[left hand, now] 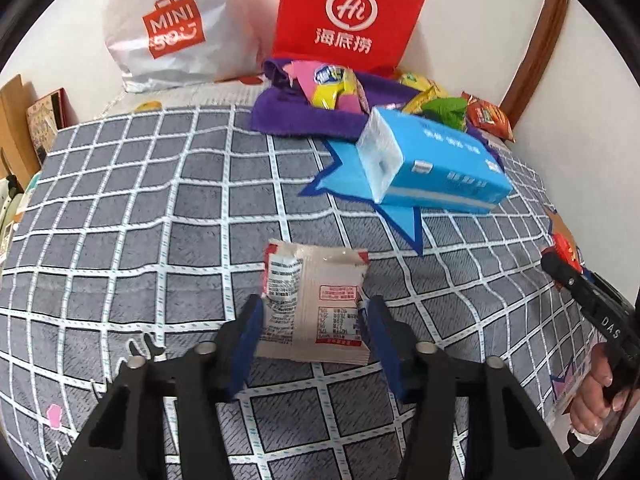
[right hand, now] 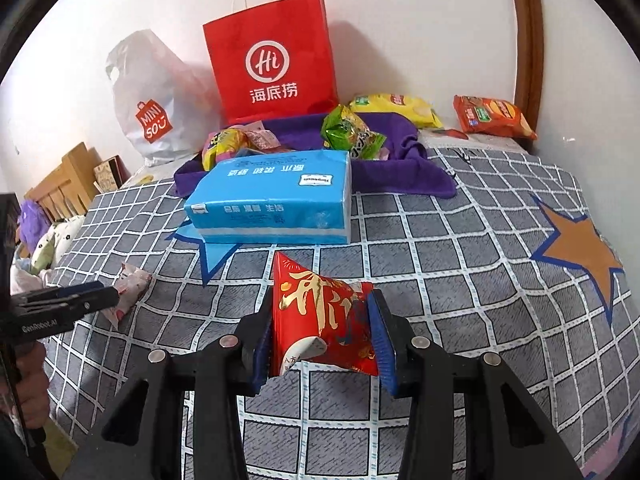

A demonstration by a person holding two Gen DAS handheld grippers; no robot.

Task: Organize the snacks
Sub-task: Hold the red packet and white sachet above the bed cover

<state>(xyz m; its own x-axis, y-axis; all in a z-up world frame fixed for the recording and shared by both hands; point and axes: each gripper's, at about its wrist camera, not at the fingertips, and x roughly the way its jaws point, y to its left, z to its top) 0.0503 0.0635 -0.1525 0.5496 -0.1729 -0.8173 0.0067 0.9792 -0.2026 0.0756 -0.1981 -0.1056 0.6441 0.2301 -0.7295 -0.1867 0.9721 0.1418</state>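
Note:
In the left wrist view a white snack packet (left hand: 316,300) with red print sits between the blue pads of my left gripper (left hand: 314,320), which press on both its sides just above the checked bedspread (left hand: 140,208). The right wrist view shows that packet (right hand: 130,288) tilted at the left gripper's (right hand: 114,296) tip. My right gripper (right hand: 320,320) is shut on a red snack packet (right hand: 320,312) with gold lettering, held above the bedspread (right hand: 460,264). From the left wrist view, the right gripper (left hand: 560,268) enters at the right edge, with a bit of the red packet (left hand: 562,246) showing.
A blue tissue pack (right hand: 272,196) lies mid-bed. Behind it a purple cloth (right hand: 400,176) holds several snacks. A red paper bag (right hand: 272,60) and a white plastic bag (right hand: 152,112) lean on the wall. Yellow (right hand: 400,108) and orange (right hand: 492,116) chip bags lie far right.

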